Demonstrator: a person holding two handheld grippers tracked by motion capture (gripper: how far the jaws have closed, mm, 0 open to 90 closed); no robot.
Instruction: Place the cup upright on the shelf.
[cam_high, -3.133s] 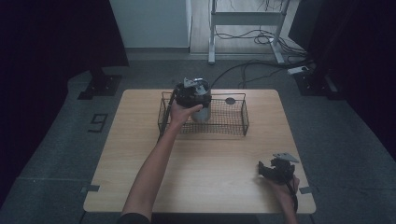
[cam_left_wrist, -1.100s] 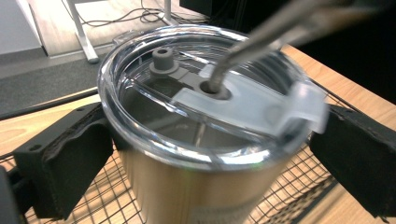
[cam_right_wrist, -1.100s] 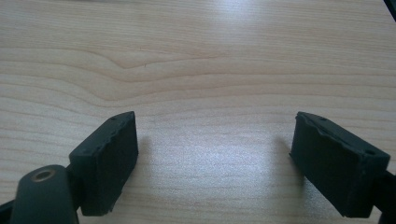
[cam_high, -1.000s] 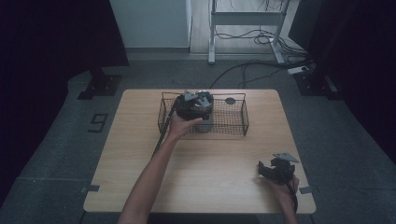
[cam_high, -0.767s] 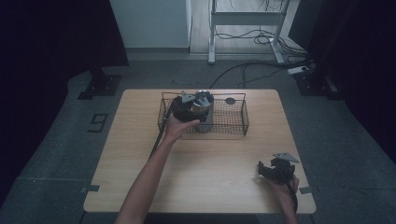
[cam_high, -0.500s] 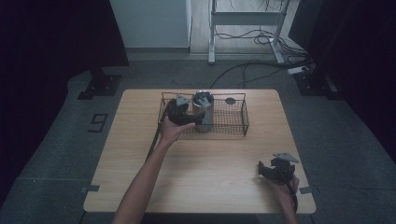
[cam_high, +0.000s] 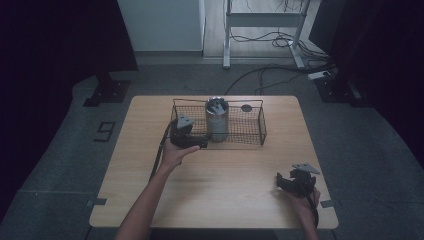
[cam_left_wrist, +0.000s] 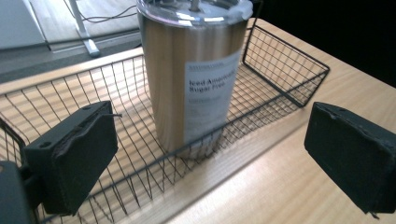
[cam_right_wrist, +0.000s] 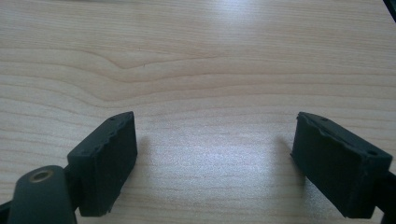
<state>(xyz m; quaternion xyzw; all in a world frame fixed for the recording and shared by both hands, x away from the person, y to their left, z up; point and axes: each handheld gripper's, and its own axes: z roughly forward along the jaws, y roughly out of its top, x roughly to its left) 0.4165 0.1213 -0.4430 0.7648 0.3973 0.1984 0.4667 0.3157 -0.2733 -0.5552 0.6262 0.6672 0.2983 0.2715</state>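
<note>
I take the step in hand to be setting the steel cup (cam_high: 217, 120) into the wire basket (cam_high: 252, 134); it stands upright inside, toward the basket's left end. My left gripper (cam_high: 196, 142) sits just outside the basket's near rim beside the cup, jaws spread wide and holding nothing. My right gripper (cam_high: 286, 181) rests well away from the basket at the table (cam_high: 225, 195) front, jaws apart and empty. Next I'd draw the left one clear without snagging the wire.
</note>
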